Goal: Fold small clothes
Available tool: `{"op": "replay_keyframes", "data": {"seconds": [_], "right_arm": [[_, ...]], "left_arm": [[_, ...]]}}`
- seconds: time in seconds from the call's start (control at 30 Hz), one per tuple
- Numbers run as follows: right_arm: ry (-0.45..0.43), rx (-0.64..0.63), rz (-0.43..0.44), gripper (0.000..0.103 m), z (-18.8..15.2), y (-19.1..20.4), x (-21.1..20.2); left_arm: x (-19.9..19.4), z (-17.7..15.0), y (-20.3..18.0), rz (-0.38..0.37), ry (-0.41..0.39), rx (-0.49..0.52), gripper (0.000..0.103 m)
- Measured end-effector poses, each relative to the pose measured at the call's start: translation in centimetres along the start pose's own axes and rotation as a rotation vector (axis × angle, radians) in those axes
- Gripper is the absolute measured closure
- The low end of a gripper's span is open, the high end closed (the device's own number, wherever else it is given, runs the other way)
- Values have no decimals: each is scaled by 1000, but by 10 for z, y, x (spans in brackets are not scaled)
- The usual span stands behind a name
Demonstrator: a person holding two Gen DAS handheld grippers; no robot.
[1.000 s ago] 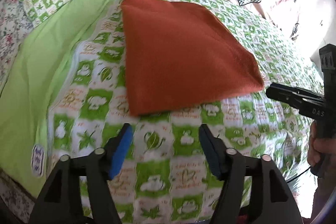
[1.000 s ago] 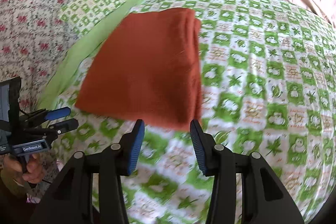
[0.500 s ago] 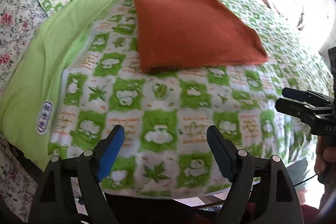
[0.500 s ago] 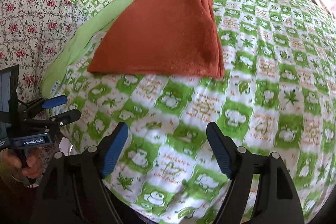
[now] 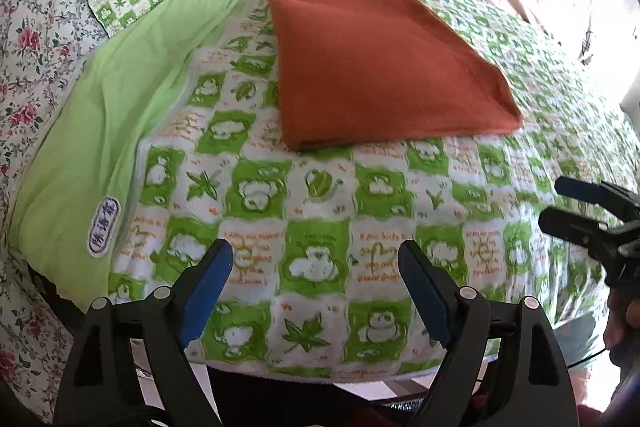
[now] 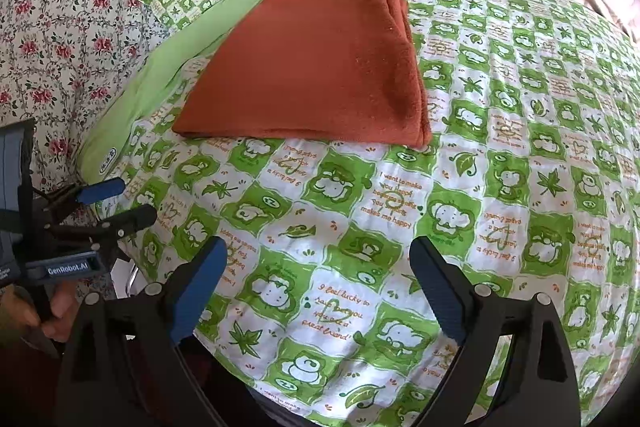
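Since the orange cloth point(image 5: 384, 75) lies folded at upper centre, both grippers hang clear. The left gripper point(image 5: 316, 287) and right gripper point(image 6: 320, 287) fingers gape, empty.

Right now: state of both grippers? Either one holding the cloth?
Left gripper: open, holding nothing, over the quilt.
Right gripper: open, holding nothing.
Folded orange cloth lies on the quilt, clear of both.

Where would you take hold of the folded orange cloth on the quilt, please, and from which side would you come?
I would grip the orange cloth at its near right corner, coming in low from the near edge of the quilt. The layers stack thick along the right side there and the corner lies flat and unobstructed. The right gripper, open and empty, sits nearest.
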State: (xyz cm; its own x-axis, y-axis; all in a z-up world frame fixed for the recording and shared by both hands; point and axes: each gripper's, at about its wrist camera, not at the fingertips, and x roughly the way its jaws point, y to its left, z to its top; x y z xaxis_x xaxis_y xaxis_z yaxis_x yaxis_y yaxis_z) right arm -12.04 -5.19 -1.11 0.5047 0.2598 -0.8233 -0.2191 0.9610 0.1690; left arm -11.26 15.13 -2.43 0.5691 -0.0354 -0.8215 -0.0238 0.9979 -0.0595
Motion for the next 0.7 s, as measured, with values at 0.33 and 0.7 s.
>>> {"op": "replay_keyframes", "data": {"seconds": [0.33,0.7], "right_arm": [[-3,-36,-3,10,22,6,12],[38,-15,-17,9,47,-4,25]], "left_arm": [[5,27,2,34,-11,-5,17],[16,45,-3,122,37,28,16]]}}
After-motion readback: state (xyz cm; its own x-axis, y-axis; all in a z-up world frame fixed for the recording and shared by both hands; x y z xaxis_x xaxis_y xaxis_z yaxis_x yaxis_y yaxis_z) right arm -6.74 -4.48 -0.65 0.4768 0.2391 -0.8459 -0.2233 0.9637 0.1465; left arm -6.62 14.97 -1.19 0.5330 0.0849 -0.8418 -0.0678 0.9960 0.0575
